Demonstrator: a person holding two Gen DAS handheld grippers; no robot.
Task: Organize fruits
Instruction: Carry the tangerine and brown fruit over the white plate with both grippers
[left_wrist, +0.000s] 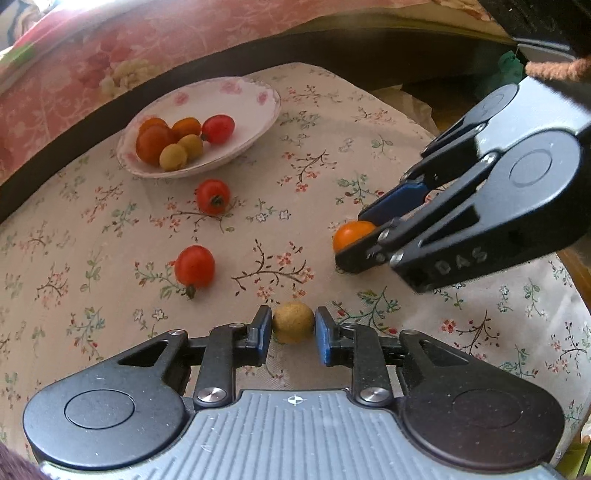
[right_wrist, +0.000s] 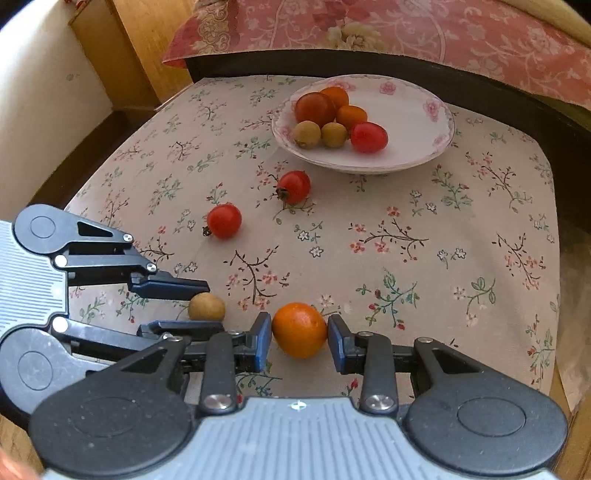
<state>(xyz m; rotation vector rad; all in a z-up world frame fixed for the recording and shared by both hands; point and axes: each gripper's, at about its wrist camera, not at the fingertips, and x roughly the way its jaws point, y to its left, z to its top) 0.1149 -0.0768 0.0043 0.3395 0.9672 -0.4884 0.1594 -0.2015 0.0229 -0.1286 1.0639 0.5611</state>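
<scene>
My left tongs are clamped on a small round tan fruit, my right tongs on a round orange tomato, both low on the floral-clothed bench. Two loose red cherry tomatoes lie between them and the white flower-rimmed dish of fruit.

A home, by the look of it, likely a bedroom or living room: a tabletop under a flowered cloth, a rose-printed china bowl of small fruit, a pink floral bedspread at the far side, and wood flooring far left.
</scene>
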